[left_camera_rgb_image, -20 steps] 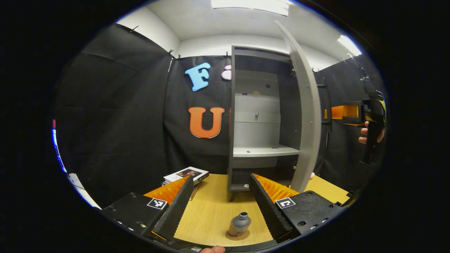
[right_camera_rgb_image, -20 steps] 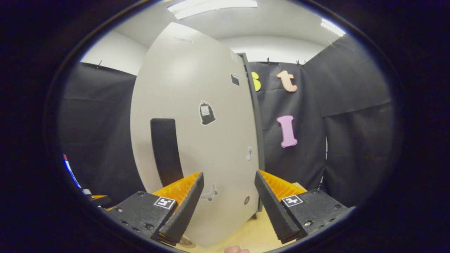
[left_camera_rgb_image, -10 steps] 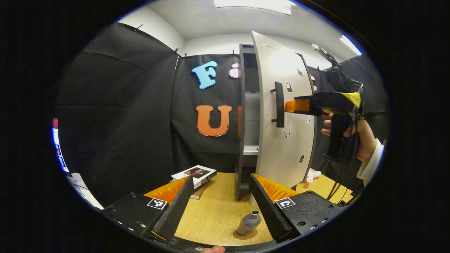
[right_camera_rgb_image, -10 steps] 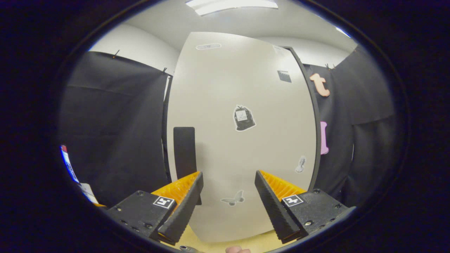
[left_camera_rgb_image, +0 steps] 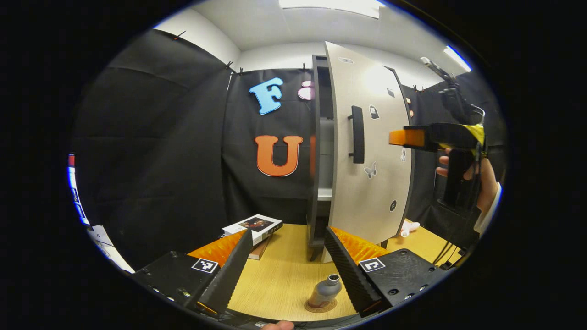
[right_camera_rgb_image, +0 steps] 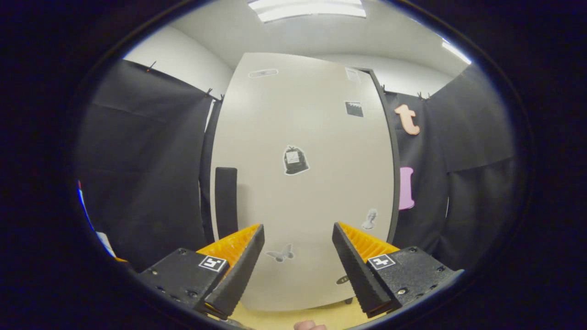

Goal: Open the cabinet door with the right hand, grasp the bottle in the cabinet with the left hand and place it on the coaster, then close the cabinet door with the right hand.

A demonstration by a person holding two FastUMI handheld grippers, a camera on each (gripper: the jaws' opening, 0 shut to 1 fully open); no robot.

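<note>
**Bottle on coaster, cabinet door nearly shut**

At the bottom centre of the left gripper view, the bottle (left_camera_rgb_image: 324, 290) stands upright on the coaster (left_camera_rgb_image: 321, 306) on the table (left_camera_rgb_image: 279, 275), between the spread, released fingers of the left gripper (left_camera_rgb_image: 289, 268). Above it, the cabinet door (left_camera_rgb_image: 371, 151) stands slightly ajar against the cabinet (left_camera_rgb_image: 321, 151), its dark handle (left_camera_rgb_image: 357, 134) facing out. At right, a hand (left_camera_rgb_image: 477, 181) holds the right gripper (left_camera_rgb_image: 403, 137) level, its tips near the door face. Books (left_camera_rgb_image: 254, 227) lie left of the cabinet.

Across the right gripper view, the cabinet door (right_camera_rgb_image: 302, 183) spans the centre, handle (right_camera_rgb_image: 226, 201) at left. The right gripper (right_camera_rgb_image: 298, 263) has its fingers spread apart, holding nothing.
</note>
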